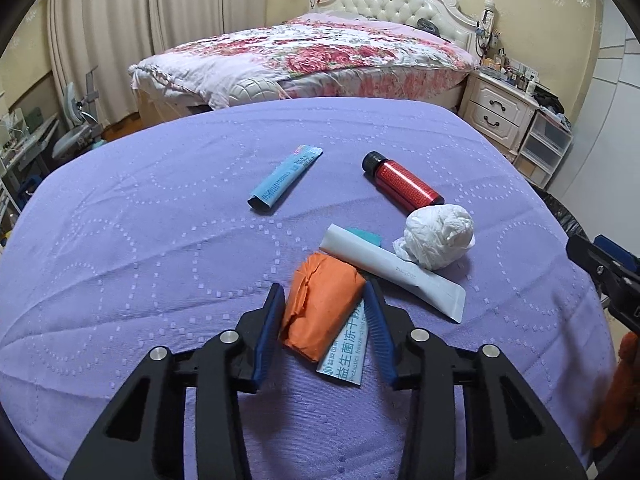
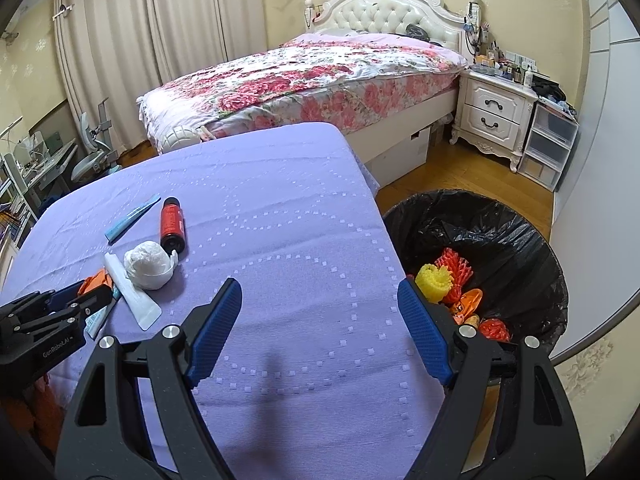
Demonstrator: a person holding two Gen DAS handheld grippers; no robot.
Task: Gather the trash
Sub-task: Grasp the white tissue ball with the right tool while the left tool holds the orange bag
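On the purple table (image 1: 160, 240) lie an orange packet (image 1: 320, 308), a white-and-blue sachet (image 1: 346, 360) partly under it, a white tube (image 1: 396, 272), a crumpled white tissue ball (image 1: 438, 236), a red bottle with black cap (image 1: 402, 182) and a blue sachet (image 1: 286, 178). My left gripper (image 1: 324, 296) straddles the orange packet, its pads touching or nearly touching its sides. My right gripper (image 2: 320, 292) is wide open and empty above the table's right edge, beside a black-lined trash bin (image 2: 500, 236) holding orange and yellow trash (image 2: 452, 280). The left gripper also shows in the right wrist view (image 2: 96, 296).
A bed with a floral quilt (image 2: 304, 80) stands behind the table. A white nightstand (image 2: 494, 114) and plastic drawers (image 2: 548, 148) are at the far right. A desk and chair (image 2: 88, 160) stand at the left by the curtains. Wood floor surrounds the bin.
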